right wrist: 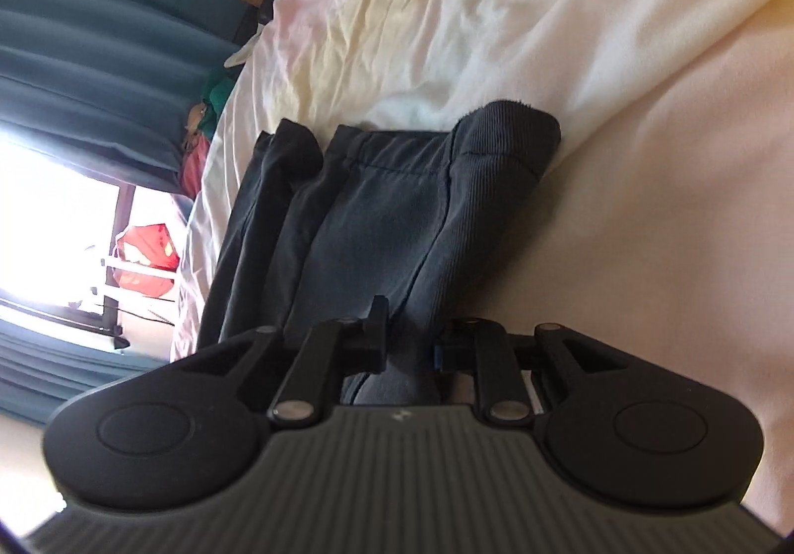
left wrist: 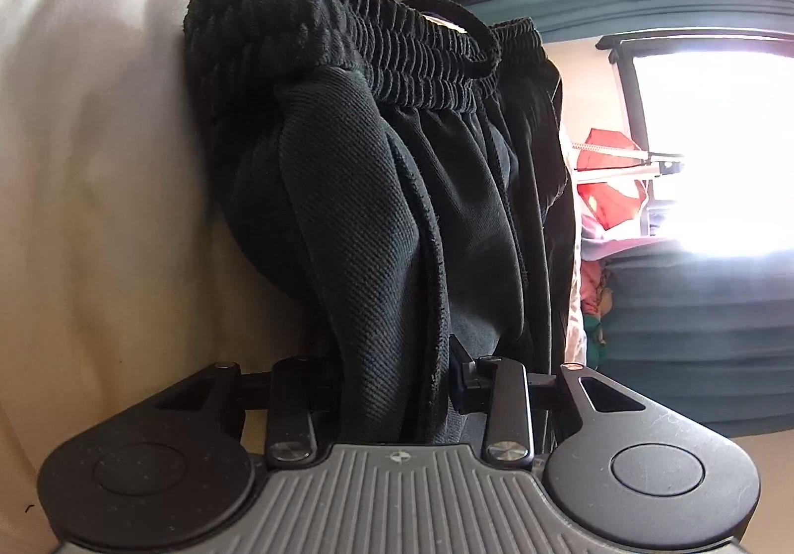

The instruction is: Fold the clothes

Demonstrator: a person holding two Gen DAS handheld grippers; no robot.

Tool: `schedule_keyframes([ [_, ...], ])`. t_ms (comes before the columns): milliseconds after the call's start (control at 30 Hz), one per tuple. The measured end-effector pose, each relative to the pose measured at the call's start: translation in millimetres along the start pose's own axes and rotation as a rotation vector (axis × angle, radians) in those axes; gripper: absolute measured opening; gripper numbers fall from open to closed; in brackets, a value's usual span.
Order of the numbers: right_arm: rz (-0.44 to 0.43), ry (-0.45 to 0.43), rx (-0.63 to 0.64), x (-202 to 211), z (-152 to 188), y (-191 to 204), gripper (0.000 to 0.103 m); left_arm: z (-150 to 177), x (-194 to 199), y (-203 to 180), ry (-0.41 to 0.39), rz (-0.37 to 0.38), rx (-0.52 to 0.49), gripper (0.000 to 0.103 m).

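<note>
Fingers of the left gripper are closed on a fold of the black pants, which stretch ahead over the cream sheet. Right gripper pinches the same pants, cuffs ahead.

Bed covered by a cream, softly rumpled cotton sheet, filling most of both wrist views. Faint pastel blotches of pink, yellow and blue toward the far end of the sheet in the right wrist view, creases fanning across it. Lying directly on the sheet: black ribbed-knit trousers with a gathered elastic waistband and a drawcord loop, bunched in long folds. Same trousers in the right wrist view, ribbed cuff at the far end, pressed against the cream cloth. Fabric heaped rather than flat, folds running lengthwise, one edge close to the bed's side.
</note>
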State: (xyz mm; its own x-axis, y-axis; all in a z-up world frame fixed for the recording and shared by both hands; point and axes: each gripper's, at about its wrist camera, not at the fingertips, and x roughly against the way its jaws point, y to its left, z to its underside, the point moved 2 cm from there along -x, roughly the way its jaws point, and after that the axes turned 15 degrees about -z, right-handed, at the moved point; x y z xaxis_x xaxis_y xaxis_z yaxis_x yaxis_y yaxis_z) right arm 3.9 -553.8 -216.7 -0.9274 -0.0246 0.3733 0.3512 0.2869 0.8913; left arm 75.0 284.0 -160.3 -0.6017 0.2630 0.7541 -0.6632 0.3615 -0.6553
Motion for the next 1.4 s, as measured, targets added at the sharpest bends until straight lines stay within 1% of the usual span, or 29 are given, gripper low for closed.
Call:
schedule_keyframes([
  [67,0.002,-0.055,0.066,4,-3,9,0.016,-4,1,-2,-0.024,0.031,0.012,0.019],
  [100,-0.014,-0.087,0.110,8,-3,16,0.014,-5,1,-4,-0.037,0.047,0.013,0.014],
  [133,-0.032,-0.119,0.154,13,-3,23,0.009,-6,1,-6,-0.049,0.063,0.015,0.012],
  [167,-0.058,-0.145,0.191,17,-3,29,0.008,-7,1,-8,-0.062,0.079,0.016,0.011],
  [300,-0.092,-0.214,0.304,28,1,52,0.008,-8,6,-18,-0.106,0.148,0.013,0.009],
  [367,-0.090,-0.223,0.299,30,-1,54,0.008,-8,8,-23,-0.124,0.185,0.008,0.008],
  [467,-0.072,-0.219,0.253,34,-4,47,0.007,-9,17,-34,-0.152,0.208,-0.010,0.007],
  [533,-0.075,-0.222,0.238,36,-7,49,0.007,-11,22,-39,-0.168,0.223,-0.018,0.006],
  [567,-0.076,-0.225,0.232,37,-9,52,0.007,-12,24,-44,-0.176,0.226,-0.021,0.006],
  [633,-0.089,-0.240,0.226,30,-15,66,0.007,-18,28,-68,-0.186,0.221,-0.040,0.006],
  [700,-0.100,-0.247,0.256,15,-21,92,0.007,-28,36,-104,-0.212,0.193,-0.101,0.006],
  [767,-0.107,-0.249,0.286,-12,-31,123,0.007,-41,36,-148,-0.233,0.171,-0.141,0.006],
  [867,-0.088,-0.249,0.338,-67,-50,165,0.007,-63,16,-215,-0.274,0.098,-0.189,0.006],
  [900,-0.077,-0.257,0.367,-88,-56,176,0.007,-69,6,-238,-0.292,0.061,-0.214,0.007],
  [1000,-0.027,-0.261,0.428,-154,-69,196,0.007,-89,-50,-307,-0.338,-0.081,-0.312,0.007],
  [1100,0.041,-0.243,0.472,-224,-73,201,0.007,-104,-116,-351,-0.349,-0.179,-0.361,0.007],
  [1167,0.096,-0.216,0.519,-262,-73,192,0.007,-112,-163,-366,-0.350,-0.219,-0.367,0.007],
  [1267,0.126,-0.188,0.493,-301,-76,171,0.007,-128,-225,-371,-0.343,-0.274,-0.381,0.007],
  [1333,0.142,-0.155,0.505,-322,-77,160,0.007,-133,-249,-364,-0.333,-0.309,-0.404,0.008],
  [1400,0.142,-0.126,0.503,-335,-76,152,0.009,-136,-267,-353,-0.323,-0.339,-0.428,0.010],
])
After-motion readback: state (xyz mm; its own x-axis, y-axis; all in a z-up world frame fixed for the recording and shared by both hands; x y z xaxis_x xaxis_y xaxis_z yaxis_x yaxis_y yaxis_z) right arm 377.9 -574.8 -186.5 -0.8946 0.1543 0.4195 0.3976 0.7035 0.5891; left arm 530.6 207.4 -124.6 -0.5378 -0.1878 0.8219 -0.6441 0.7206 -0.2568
